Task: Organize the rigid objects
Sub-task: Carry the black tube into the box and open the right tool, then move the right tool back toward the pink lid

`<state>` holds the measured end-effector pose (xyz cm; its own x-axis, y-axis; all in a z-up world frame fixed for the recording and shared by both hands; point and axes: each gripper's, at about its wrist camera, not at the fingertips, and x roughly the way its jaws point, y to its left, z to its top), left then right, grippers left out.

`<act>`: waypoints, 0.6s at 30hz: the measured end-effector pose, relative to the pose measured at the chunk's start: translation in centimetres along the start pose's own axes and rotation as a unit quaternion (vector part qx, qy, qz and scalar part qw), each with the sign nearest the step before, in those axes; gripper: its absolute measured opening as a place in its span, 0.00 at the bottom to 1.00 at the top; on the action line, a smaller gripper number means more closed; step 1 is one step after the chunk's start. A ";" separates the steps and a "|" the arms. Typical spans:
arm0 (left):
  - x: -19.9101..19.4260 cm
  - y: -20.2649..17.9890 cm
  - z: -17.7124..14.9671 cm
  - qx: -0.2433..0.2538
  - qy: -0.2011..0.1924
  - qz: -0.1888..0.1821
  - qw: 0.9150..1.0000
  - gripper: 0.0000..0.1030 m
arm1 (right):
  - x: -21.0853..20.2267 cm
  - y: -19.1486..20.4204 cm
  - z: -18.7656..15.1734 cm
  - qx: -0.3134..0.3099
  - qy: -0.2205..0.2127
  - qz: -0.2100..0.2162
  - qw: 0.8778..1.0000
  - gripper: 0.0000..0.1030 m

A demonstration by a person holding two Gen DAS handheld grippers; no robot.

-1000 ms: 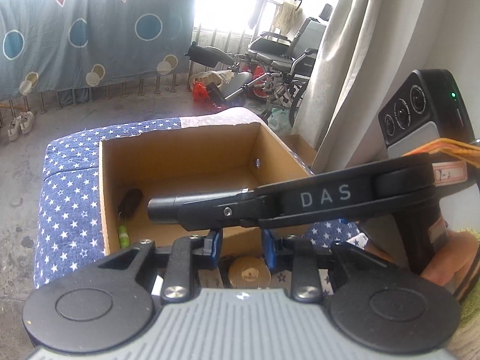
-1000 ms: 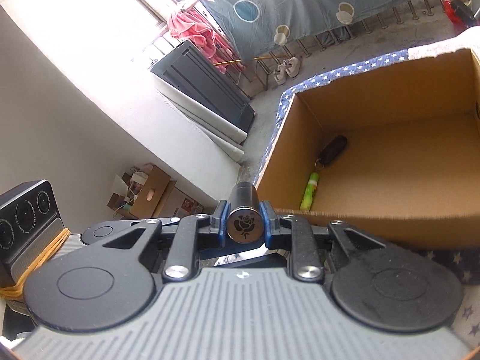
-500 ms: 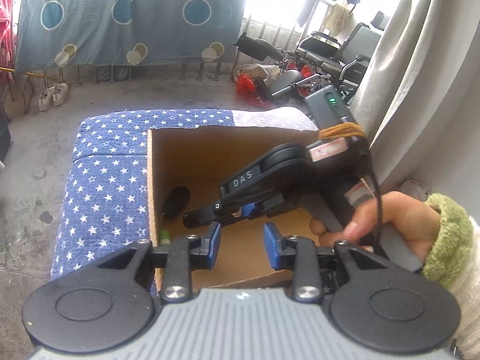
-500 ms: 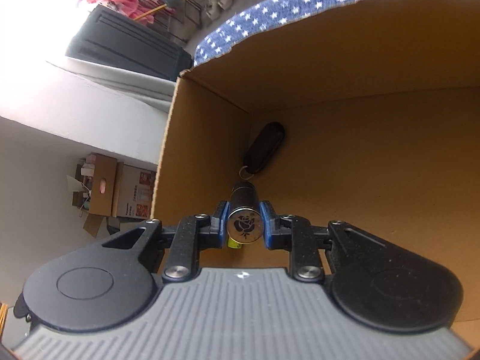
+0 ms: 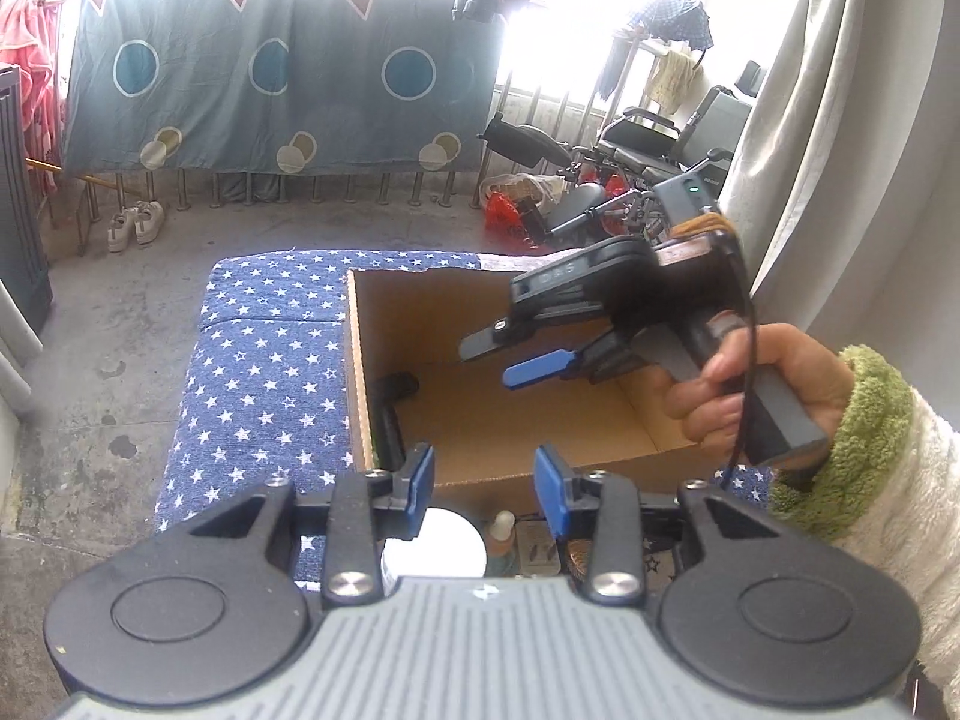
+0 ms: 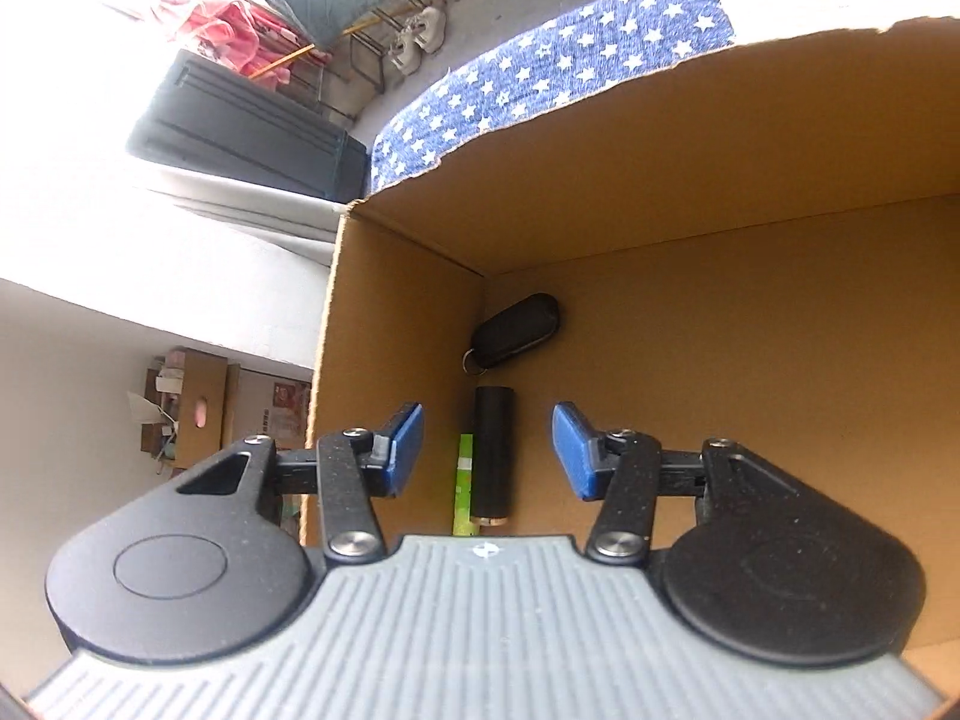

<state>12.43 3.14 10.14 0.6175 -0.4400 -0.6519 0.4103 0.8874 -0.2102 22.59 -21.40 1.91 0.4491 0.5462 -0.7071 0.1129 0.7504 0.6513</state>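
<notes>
Between the wide-spread fingers of the right tool (image 6: 487, 450) a black cylinder (image 6: 492, 459) lies in the cardboard box (image 6: 720, 138); left tool (image 5: 485, 489) gapes wide; no lettering is readable.

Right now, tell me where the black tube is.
In the right wrist view, the black tube lies on the cardboard box floor by its left wall, between the green stick and key fob.

Setting: lived-in home, balcony or sunroom end; patterned bedsheet (image 5: 264, 78) hung over a railing far ahead of the left tongs, bright window behind; white sneakers (image 5: 135, 225) on bare concrete floor ahead-left; wheelchair (image 5: 672, 138) parked ahead-right beside a pale curtain (image 5: 798, 120); pink laundry (image 6: 240, 30) hanging far ahead-left of the right tongs; star-print cushion (image 5: 264, 348) just ahead.
</notes>
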 end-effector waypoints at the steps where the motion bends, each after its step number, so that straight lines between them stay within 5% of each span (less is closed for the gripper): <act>1: -0.4 0.0 -0.4 0.001 -0.001 -0.003 1.000 0.39 | -1.4 0.0 -0.6 -0.001 -0.011 0.007 1.000 0.47; 10: -1.9 -1.8 -5.0 0.039 0.032 -0.019 0.999 0.49 | -14.3 -3.5 -12.2 0.019 -0.120 0.096 0.988 0.53; 18: 0.1 -4.1 -10.1 0.067 0.095 -0.017 0.993 0.52 | -14.7 -7.1 -24.8 0.071 -0.156 0.094 0.981 0.55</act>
<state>4.00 0.83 3.56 0.4695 -0.4238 -0.7746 0.5226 0.8405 -0.1430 -6.81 -25.59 0.86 0.7205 0.5124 -0.4673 0.1145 0.5767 0.8089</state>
